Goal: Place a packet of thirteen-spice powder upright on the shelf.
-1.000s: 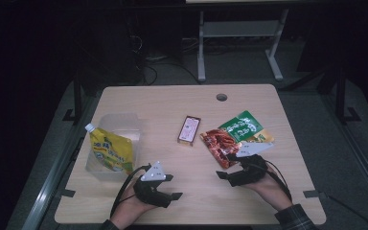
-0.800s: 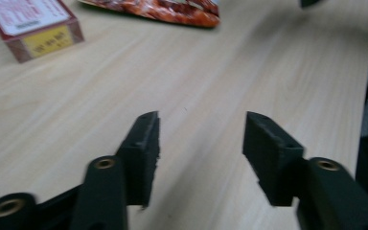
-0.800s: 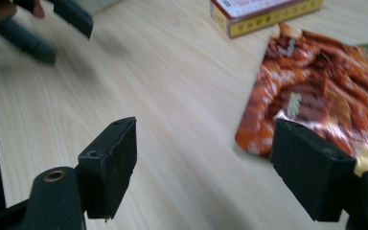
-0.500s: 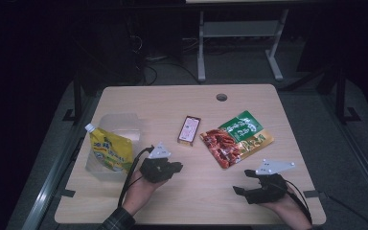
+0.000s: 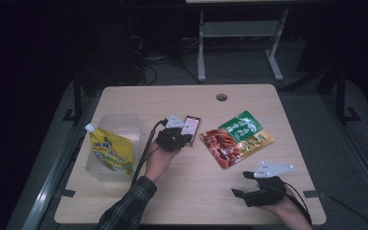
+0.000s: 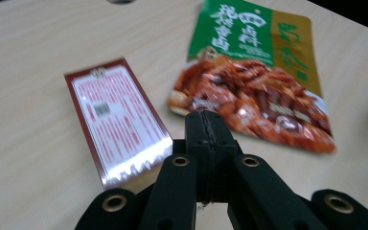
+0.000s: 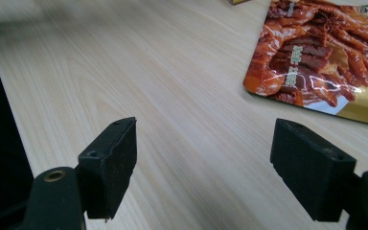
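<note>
High view: left gripper (image 5: pixel 184 136) sat at the near end of the small red-bordered packet (image 5: pixel 190 127); right gripper (image 5: pixel 242 184) lay well apart near the table (image 5: pixel 182 191) edge. Left gripper view: jaws had just closed, pressed together on nothing, the packet (image 6: pixel 117 122) just ahead and leftward, green-and-red snack bag (image 6: pixel 258 81) ahead-right. Right gripper view: jaws wide apart over bare wood, the bag (image 7: pixel 326 57) beyond the right jaw.

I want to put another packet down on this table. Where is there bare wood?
Free: the far strip around the round hole, and the near middle between the left hand and the right gripper. Crowded: the clear tub, small packet and red-green pouch across the middle.
</note>
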`<state>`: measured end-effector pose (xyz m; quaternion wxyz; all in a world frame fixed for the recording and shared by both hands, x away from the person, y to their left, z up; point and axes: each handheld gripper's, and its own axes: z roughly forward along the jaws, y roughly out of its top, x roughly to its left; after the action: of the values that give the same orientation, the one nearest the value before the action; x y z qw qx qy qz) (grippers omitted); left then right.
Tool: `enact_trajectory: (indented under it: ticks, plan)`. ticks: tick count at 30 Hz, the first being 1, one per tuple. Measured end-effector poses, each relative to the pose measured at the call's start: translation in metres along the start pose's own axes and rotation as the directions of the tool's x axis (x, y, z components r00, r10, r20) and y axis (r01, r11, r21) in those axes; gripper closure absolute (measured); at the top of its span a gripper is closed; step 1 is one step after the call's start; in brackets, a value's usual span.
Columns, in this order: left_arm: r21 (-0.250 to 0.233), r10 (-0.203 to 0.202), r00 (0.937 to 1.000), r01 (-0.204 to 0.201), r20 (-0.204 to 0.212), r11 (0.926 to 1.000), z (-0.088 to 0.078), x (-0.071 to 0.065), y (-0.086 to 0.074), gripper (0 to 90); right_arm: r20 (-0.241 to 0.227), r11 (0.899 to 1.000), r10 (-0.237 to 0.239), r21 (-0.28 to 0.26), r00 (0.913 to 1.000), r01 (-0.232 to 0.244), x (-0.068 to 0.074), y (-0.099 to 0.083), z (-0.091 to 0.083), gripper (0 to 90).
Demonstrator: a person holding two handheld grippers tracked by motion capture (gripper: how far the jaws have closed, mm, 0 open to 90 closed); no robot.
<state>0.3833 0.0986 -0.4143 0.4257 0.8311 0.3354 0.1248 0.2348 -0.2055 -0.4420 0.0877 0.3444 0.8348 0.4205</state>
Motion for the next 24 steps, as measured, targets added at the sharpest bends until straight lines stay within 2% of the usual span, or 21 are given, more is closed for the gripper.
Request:
enact_trajectory:
  ticks: [6, 7, 14, 15, 20, 21, 23, 24]
  plan:
    - [-0.015, 0.008, 0.9995, -0.008, -0.032, 0.9999, 0.025, 0.016, 0.019, 89.6, -0.005, 1.0, -0.019, 0.001, 0.9998, 0.019, 0.0, 0.001, 0.003, 23.8]
    - [-0.013, -0.011, 0.9993, 0.011, -0.034, 0.9999, 0.03, 0.019, 0.021, 89.6, -0.011, 1.0, -0.019, 0.002, 0.9998, 0.019, 0.001, 0.001, 0.004, 23.8]
    - [0.026, -0.034, 0.997, 0.036, -0.069, 0.999, 0.062, 0.044, 0.025, 89.7, -0.018, 1.0, -0.025, 0.01, 0.9995, 0.025, 0.001, 0.0, 0.005, 23.7]
    - [0.016, -0.039, 0.9966, 0.041, -0.073, 0.999, 0.066, 0.046, 0.026, 89.7, -0.02, 1.0, -0.022, 0.01, 0.9996, 0.022, 0.0, 0.0, 0.005, 23.8]
    - [0.036, -0.059, 0.9928, 0.063, -0.105, 0.9974, 0.08, 0.059, 0.037, 89.7, -0.024, 1.0, -0.016, 0.006, 0.9996, 0.016, -0.002, 0.0, 0.006, 23.8]
    - [0.037, -0.061, 0.9915, 0.066, -0.115, 0.9972, 0.083, 0.062, 0.04, 89.7, -0.025, 1.0, -0.017, 0.007, 0.9995, 0.017, -0.003, 0.0, 0.006, 23.8]
    - [0.024, -0.071, 0.9914, 0.074, -0.11, 0.9969, 0.087, 0.065, 0.043, 89.8, -0.026, 1.0, -0.022, 0.013, 0.9994, 0.022, -0.003, -0.001, 0.006, 23.7]
    - [0.033, -0.067, 0.9902, 0.071, -0.123, 0.9969, 0.089, 0.067, 0.044, 89.7, -0.027, 1.0, -0.023, 0.014, 0.9994, 0.023, -0.003, -0.001, 0.006, 23.8]
